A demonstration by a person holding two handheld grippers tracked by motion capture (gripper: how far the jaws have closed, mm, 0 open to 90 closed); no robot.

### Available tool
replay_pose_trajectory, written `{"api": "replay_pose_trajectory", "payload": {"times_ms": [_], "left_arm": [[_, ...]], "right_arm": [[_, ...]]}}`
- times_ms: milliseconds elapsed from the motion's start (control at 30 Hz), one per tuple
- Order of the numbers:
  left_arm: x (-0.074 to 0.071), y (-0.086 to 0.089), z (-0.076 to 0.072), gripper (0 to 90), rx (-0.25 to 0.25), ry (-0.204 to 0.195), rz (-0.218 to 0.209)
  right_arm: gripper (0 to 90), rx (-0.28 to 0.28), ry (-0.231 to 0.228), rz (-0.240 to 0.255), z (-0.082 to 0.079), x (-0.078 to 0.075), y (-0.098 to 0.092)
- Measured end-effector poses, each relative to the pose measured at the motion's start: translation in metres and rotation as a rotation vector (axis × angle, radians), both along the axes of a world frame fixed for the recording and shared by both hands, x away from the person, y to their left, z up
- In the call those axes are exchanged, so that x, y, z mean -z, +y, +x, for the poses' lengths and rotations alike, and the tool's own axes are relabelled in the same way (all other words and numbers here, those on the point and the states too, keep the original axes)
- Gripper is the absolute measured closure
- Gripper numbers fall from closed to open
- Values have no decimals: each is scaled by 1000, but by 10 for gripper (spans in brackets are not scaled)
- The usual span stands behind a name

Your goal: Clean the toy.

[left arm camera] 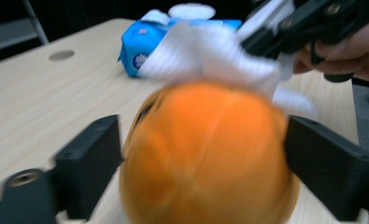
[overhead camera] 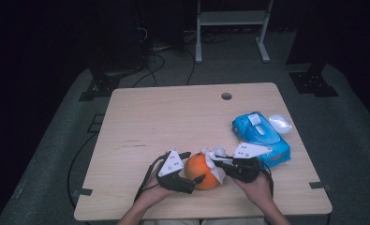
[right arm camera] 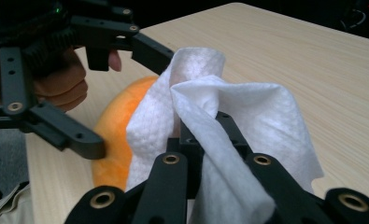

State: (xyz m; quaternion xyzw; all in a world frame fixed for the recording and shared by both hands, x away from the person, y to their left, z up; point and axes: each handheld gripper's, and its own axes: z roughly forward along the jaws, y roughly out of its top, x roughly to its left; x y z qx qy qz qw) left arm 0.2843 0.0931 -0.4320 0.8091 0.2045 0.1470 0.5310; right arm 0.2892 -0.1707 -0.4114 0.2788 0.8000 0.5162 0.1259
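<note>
While level, left claw (around orange)

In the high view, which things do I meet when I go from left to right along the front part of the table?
Left gripper → orange ball → white wipe → right gripper → blue pack of wipes → clear lid lying beside the pack.

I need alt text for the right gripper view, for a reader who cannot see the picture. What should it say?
The right gripper, shut on a white wipe, holds it against an orange on a light wooden table. The left gripper, held in a hand, has one jaw on each side of the orange.
</note>
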Motion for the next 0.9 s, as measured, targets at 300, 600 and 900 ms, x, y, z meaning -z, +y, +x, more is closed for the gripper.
{"api": "replay_pose_trajectory", "payload": {"times_ms": [300, 600, 900], "left_arm": [[-5, -9, -9, 408, -26, -46, 31], [-16, -6, -16, 413, -6, -73, 15], [-2, -7, -3, 208, -32, -27, 4]], "right_arm": [[827, 14, -78, -15, -12, -12, 6], [827, -10, -73, -13, -12, -12, 8], [827, 36, -40, -18, -3, -4, -1]]}}
